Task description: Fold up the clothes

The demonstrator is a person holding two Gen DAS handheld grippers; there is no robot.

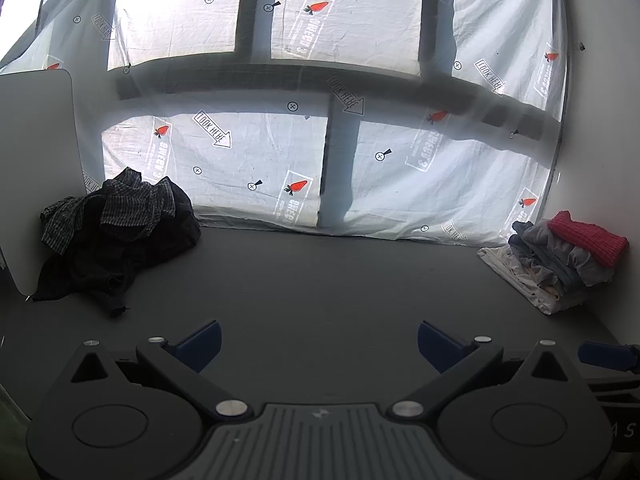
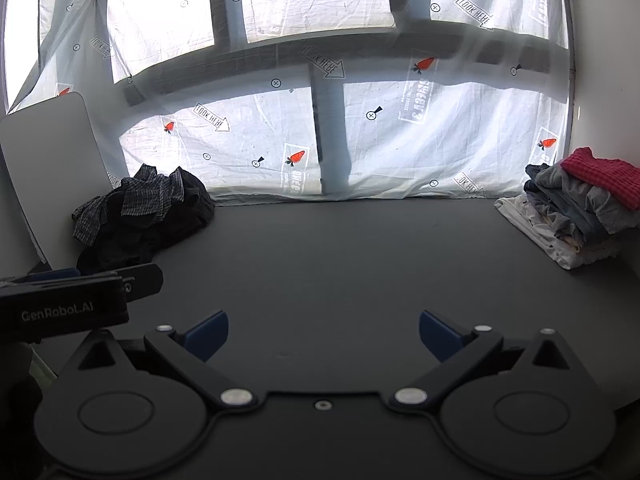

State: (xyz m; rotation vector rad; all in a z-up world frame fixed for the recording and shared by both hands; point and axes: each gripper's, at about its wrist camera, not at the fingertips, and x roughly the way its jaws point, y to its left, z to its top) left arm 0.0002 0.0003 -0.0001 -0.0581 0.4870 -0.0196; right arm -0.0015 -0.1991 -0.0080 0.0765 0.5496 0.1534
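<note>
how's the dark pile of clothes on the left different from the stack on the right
The dark pile is crumpled and loose, with a checked garment slumped on top; the stack looks folded and layered. The dark pile is almost all black, while the stack mixes white, grey and blue under a red knit piece. Both sit on the dark table at its far edge, against the printed curtain.

The left claw [image 1: 318, 344] is matte black: two angled link arms with silver round pivot pins, round discs at each side, a ribbed grey plate between them, and blue fingertips [image 1: 200, 342]. The right claw [image 2: 324, 334] matches, with a small screw at its centre; beside it, a black body reads "GenRobot.AI".
</note>
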